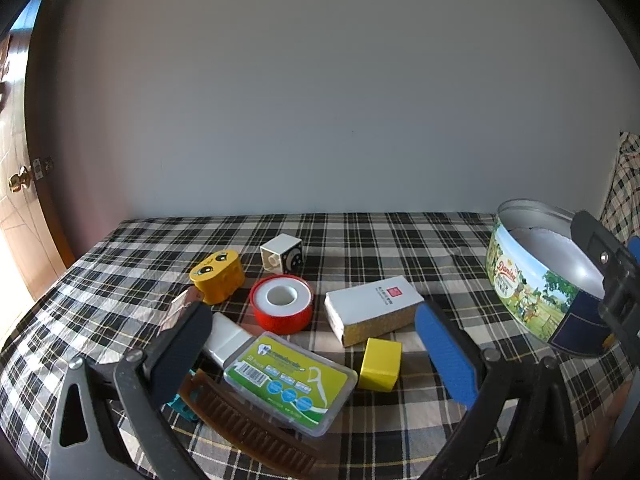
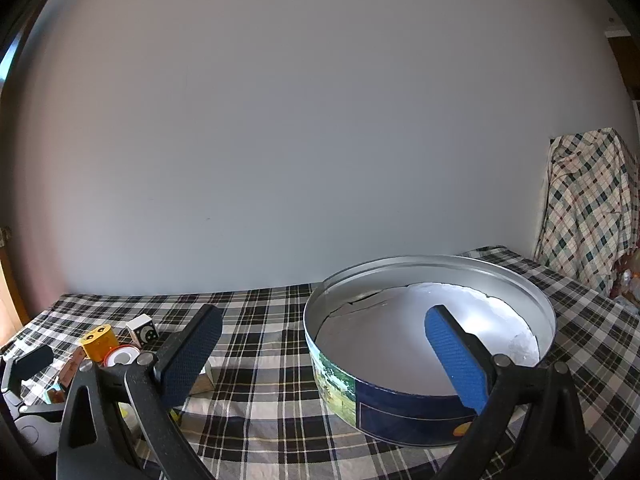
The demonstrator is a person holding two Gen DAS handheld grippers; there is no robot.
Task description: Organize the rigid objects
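A: How do the jaws stand?

B: Both pairs are spread wide with nothing between them. The left gripper (image 1: 316,344) hangs over a cluster of small things on the black-and-white checked cloth (image 1: 400,236). The right gripper (image 2: 324,356) has one blue pad inside the round metal biscuit tin with a printed side (image 2: 400,396) and the other dark pad outside its wall, touching neither side as far as I can tell.

A: Which things lie under the left one?

B: Between its fingers: a clear plastic box of floss picks with a green label (image 1: 290,382), a small yellow cube (image 1: 380,364), a red round roll with a white core (image 1: 281,309) and a white rectangular carton with a yellow side (image 1: 372,310). A brown plastic comb (image 1: 248,428) lies just in front of the floss box.

A: And farther back?

B: A yellow block with cartoon eyes (image 1: 218,276) and a white cube with a black face (image 1: 282,258), near each other.

A: The tin?

B: At the right of the cloth, well apart from the cluster, lidless, with only a white liner inside.
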